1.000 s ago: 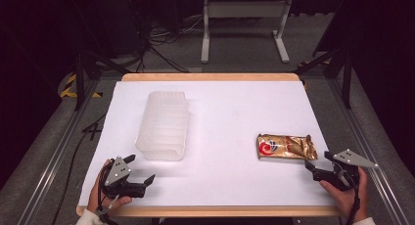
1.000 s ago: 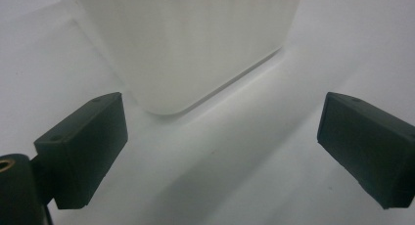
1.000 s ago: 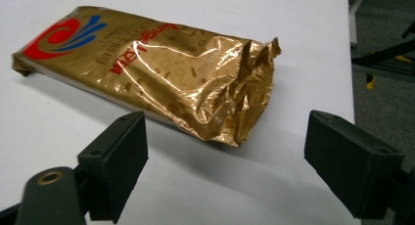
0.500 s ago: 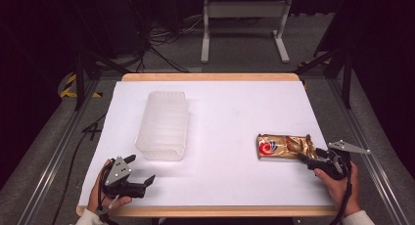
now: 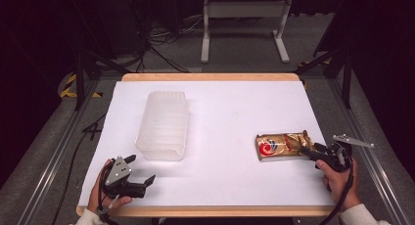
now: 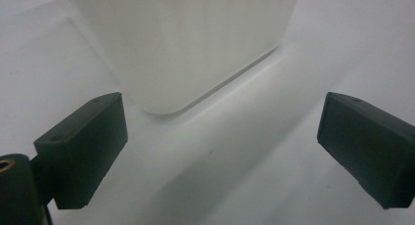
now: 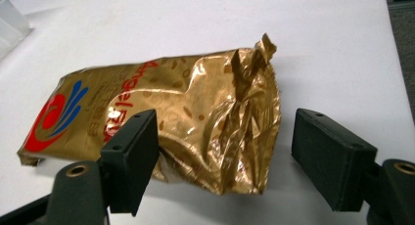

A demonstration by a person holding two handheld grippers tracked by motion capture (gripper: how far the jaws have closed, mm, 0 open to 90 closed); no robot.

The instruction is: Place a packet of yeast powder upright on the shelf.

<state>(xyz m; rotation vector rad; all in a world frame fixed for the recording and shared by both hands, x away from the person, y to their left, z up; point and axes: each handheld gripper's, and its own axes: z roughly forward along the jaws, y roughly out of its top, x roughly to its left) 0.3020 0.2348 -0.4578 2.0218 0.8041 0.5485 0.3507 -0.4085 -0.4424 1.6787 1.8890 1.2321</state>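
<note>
A gold foil snack packet (image 5: 280,146) with a red and blue logo lies flat on the white table (image 5: 235,102) at the right. My right gripper (image 5: 310,149) is open at its crumpled right end. In the right gripper view the packet (image 7: 161,107) lies between the two jaws of that gripper (image 7: 225,161), and neither jaw presses on it. A translucent plastic container (image 5: 162,124) stands left of centre. My left gripper (image 5: 141,168) is open near the front left corner, just short of the container. Its own view shows the container (image 6: 186,44) beyond the open left gripper (image 6: 220,151).
The table has a wooden rim (image 5: 210,77). Beyond the far edge stand a grey metal frame (image 5: 244,19) and cables (image 5: 161,39) on the floor. Dark rails run along both sides of the table.
My right gripper has moved left, from beside the packet to astride its crumpled end. The left gripper has barely shifted. The packet and container have stayed put.
</note>
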